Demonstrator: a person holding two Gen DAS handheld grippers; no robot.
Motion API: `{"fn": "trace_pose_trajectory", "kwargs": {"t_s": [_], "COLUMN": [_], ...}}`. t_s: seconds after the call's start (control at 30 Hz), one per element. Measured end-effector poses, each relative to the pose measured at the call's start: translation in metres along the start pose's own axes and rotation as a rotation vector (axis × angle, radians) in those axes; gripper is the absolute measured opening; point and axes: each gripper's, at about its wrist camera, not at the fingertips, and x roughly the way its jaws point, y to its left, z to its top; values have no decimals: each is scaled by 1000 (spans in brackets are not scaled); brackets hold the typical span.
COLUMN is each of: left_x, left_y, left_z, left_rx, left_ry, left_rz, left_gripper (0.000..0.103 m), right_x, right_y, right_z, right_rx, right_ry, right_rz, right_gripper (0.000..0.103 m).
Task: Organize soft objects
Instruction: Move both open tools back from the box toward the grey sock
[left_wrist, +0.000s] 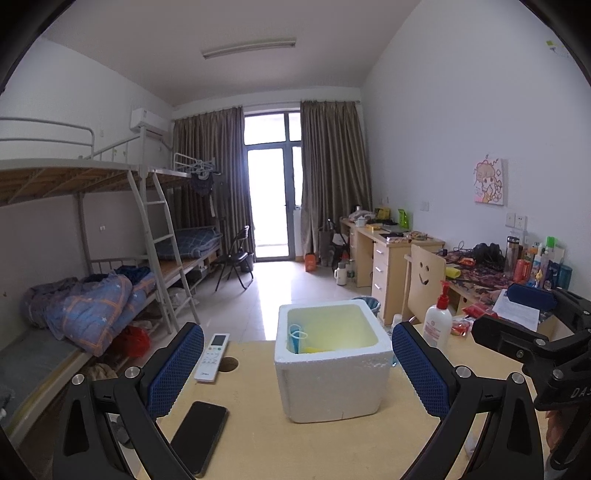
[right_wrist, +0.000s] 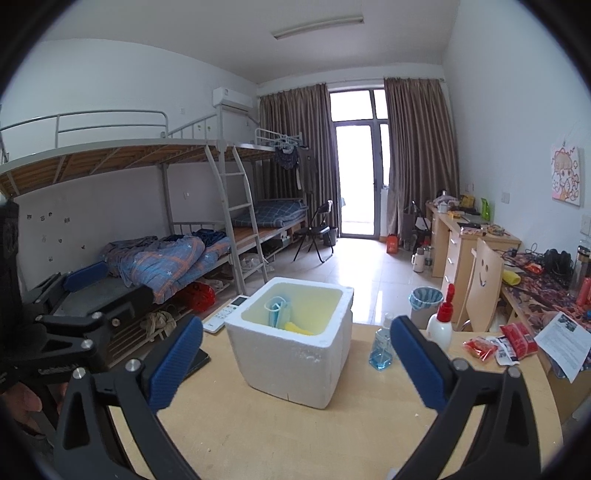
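fingers: both pairs spread wide, empty | foam box between them | face mask inside

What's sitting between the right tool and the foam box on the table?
Nothing visible. The right tool is open and empty, and bare tabletop runs straight to the foam box. The blue bottle stands off to the box's right, outside that path.

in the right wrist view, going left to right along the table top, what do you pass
white air-conditioner remote → white foam box holding blue face masks → clear bottle of blue liquid → white pump bottle with red top → red snack packets → printed paper sheet
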Motion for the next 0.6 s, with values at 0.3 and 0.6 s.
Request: {"fn": "trace_pose_trajectory", "kwargs": {"t_s": [0.3, 0.6], "left_x": [-30, -55], "left_y": [-6, -10], "left_z": [-1, -13], "left_rx": [8, 16], "left_ry": [-37, -54], "left_rz": [-11, -15], "left_gripper": [102, 102], "right_x": [-25, -48], "right_y": [7, 13], "right_z": [-12, -24], "right_rx": [3, 7], "right_ry": [-16, -24], "right_rz": [-7, -16], "right_gripper": [102, 103]}}
